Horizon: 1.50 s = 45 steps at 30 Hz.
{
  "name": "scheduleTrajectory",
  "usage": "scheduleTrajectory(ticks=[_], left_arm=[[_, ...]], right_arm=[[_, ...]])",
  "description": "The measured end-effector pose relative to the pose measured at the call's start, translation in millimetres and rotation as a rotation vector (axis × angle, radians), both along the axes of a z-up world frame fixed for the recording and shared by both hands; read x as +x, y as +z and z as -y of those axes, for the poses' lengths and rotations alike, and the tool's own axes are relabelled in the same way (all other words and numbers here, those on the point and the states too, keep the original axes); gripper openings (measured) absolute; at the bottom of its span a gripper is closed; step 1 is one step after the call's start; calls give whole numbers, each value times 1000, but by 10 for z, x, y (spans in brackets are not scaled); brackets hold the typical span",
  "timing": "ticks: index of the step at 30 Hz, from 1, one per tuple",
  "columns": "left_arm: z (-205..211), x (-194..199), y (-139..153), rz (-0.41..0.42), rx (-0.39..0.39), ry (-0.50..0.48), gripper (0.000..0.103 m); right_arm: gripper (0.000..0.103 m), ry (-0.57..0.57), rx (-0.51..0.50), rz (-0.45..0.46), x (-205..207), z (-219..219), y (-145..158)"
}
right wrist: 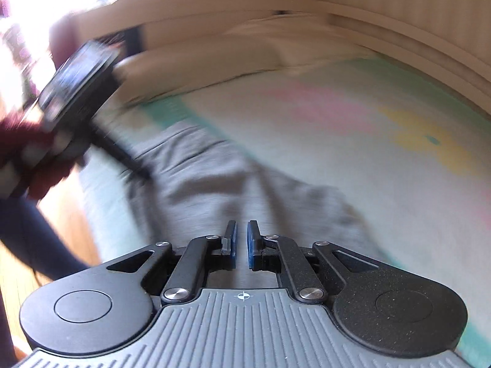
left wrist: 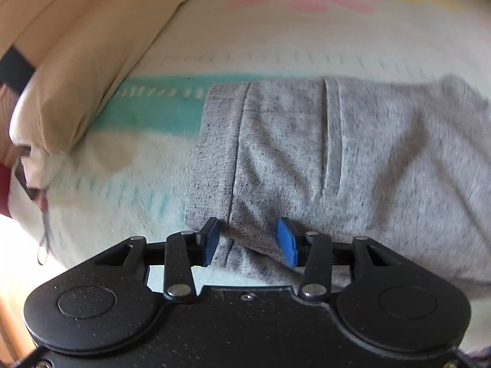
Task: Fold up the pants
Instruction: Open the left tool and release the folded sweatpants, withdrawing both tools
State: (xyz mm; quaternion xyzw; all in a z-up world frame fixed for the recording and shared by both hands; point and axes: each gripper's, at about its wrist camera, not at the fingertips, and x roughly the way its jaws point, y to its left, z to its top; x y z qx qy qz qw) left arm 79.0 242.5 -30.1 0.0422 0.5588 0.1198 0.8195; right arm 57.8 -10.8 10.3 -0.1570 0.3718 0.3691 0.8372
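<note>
Right now the grey pants (left wrist: 322, 159) lie folded on the pastel bedspread (left wrist: 276, 46), running rightward from the left gripper (left wrist: 250, 242), whose wide-open fingers straddle the near waistband corner, holding nothing; the right gripper (right wrist: 242, 243), nearly closed and empty, hovers above the other end.

My right hand-held gripper (right wrist: 241, 243): blue pads nearly together, narrow gap, nothing visibly between them. Grey pants (right wrist: 214, 184): rumpled near the bed's (right wrist: 383, 184) left edge. My left hand-held gripper (right wrist: 139, 168): blurred, touching the pants.
</note>
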Motion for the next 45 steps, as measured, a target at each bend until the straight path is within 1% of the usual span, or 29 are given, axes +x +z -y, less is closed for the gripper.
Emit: scheduleTrajectory(ticks=[3,5,6,7,8,9,13,18,19,20,21,22,23,26,27,28,29,30,31,33,35,37,39,40,41,44,45], left_arm=[[-25,-1,80,46,-25,20,53],[7,-12,126,70,-55,25,53],[8,-17,155,84,-81,25,53],[7,-18,177,93,-106,24,53],[7,-9,215,98,-124,23,53],[14,-9,240,100,-140,21,54],[10,-10,239,94,-166,19,54],[-131,10,195,95,-200,37,54],[-149,3,202,96,-204,44,54],[-160,-7,216,98,-209,52,54],[-182,-7,221,100,-213,60,54],[-204,-7,226,103,-218,68,54],[-228,-10,233,109,-219,75,54],[-278,-45,306,144,-204,97,54],[-290,-61,339,165,-187,103,54],[-297,-72,365,182,-172,106,54],[-300,-73,380,193,-161,108,54],[-300,-73,389,202,-148,110,55],[-299,-64,384,202,-141,114,57],[-298,-50,370,200,-139,121,57],[-306,-41,363,197,-142,119,58],[-318,-43,364,204,-119,125,58],[-369,-44,347,199,-103,146,59],[-414,-48,334,197,-114,165,61],[-475,-48,318,192,-138,185,61],[-669,-45,252,168,-253,248,62],[-717,-50,238,165,-276,268,62]], right_arm=[[7,95,-24,-12,-123,-286,-112],[7,148,-54,4,-234,-461,-182],[12,176,-73,15,-276,-535,-212],[18,203,-95,30,-328,-586,-233],[31,221,-116,50,-373,-623,-271],[36,237,-135,74,-411,-665,-307],[36,293,-219,129,-479,-764,-457],[35,313,-309,213,-512,-860,-647],[32,323,-313,223,-513,-884,-685],[18,335,-305,229,-516,-891,-697],[12,340,-286,208,-499,-892,-689],[12,312,-253,160,-447,-882,-653],[11,261,-190,100,-371,-843,-580],[11,94,96,-122,-111,-587,-297],[11,65,165,-175,-59,-509,-249],[11,58,191,-213,-32,-472,-248],[11,67,171,-221,-41,-478,-276],[11,95,126,-199,-90,-517,-321],[11,142,70,-168,-163,-577,-381],[11,229,-44,-98,-341,-711,-488],[11,273,-108,-29,-467,-787,-535],[11,285,-126,3,-523,-783,-527],[11,273,-107,-12,-502,-743,-484],[11,267,-98,-20,-486,-716,-471],[11,264,-93,-26,-469,-706,-473],[11,264,-93,-27,-461,-715,-487],[11,266,-97,-24,-476,-721,-493]])
